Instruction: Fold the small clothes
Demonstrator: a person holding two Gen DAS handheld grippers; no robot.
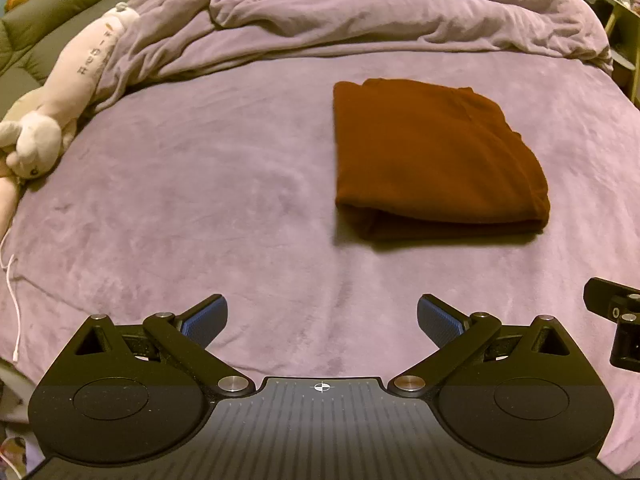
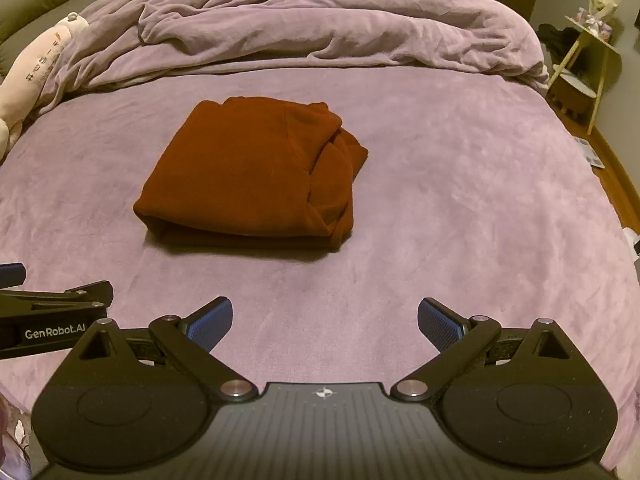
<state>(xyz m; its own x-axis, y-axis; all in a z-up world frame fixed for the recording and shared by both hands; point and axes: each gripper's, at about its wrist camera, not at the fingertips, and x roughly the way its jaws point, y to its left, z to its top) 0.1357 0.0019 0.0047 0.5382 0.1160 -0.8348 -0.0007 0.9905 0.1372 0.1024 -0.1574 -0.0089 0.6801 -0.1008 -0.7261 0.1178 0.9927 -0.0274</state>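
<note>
A rust-brown garment (image 2: 248,172) lies folded into a compact, roughly rectangular bundle on the bed (image 2: 460,200), which is covered by a mauve plush blanket. In the right wrist view the bundle sits ahead and a little left of centre, with its rounded fold edge facing the camera and several stacked layers showing along its right side. In the left wrist view the same garment (image 1: 432,156) lies ahead and to the right, its top surface smooth and its near edge thick and rolled.

The left gripper (image 1: 322,322) hovers above the blanket with its jaws spread wide, blue pads facing inward, and nothing between them. The right gripper (image 2: 325,324) is likewise spread wide and empty. Both are near the front edge of the bed and apart from the garment, touching neither it nor the blanket as far as the views show. The 2 grippers are side by side: part of the right one appears at the right edge of the left view, and the left one, marked "GenRobot.AI", shows at the left edge of the right view.

Behind the garment a rumpled duvet (image 2: 320,24) of the same mauve is heaped across the far part of the bed. A long pale plush toy (image 1: 68,92) lies along the bed's left side. A small side table (image 2: 592,52) stands on the floor to the right.
</note>
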